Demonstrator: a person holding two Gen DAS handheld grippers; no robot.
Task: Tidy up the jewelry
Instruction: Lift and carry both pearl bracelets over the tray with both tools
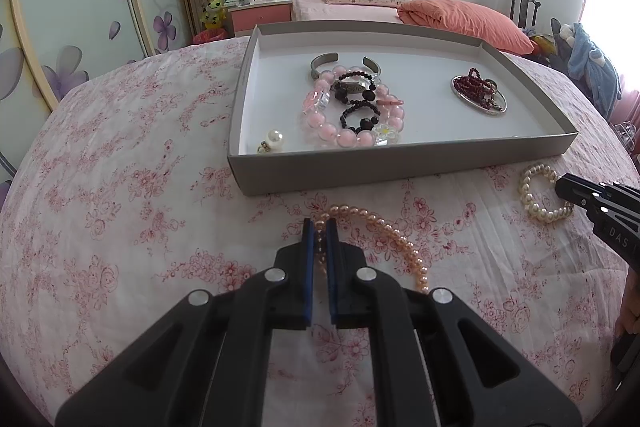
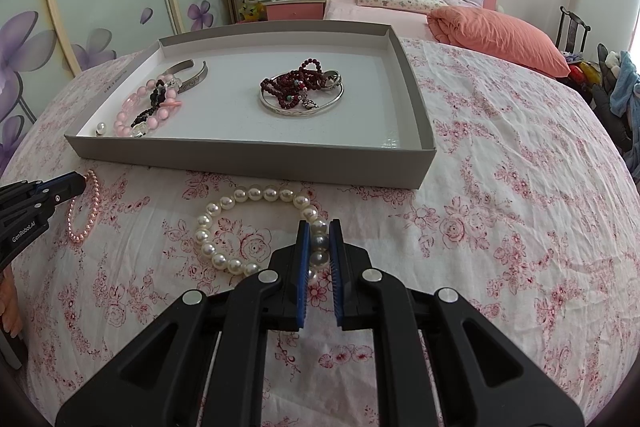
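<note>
The left gripper (image 1: 320, 227) pinches the pink pearl strand (image 1: 396, 235) on the cloth-covered worktop (image 1: 120, 187), at 6 o'clock from the tray (image 1: 400, 163). The right gripper (image 2: 319, 227) pinches the white pearl bracelet (image 2: 224, 203). Both pieces look light, limp and slippery; gripping across the beads probably suits them.

Glossy white pearl bracelet (image 2: 256, 227) on creased floral cotton cloth (image 2: 500, 211), matt grey cardboard tray (image 2: 256, 157)

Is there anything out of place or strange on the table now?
Two pieces lie outside the gray tray, on the floral cloth: a pink pearl strand clamped in the left gripper, and a white pearl bracelet clamped in the right gripper. Nothing looks spilled or broken.
</note>
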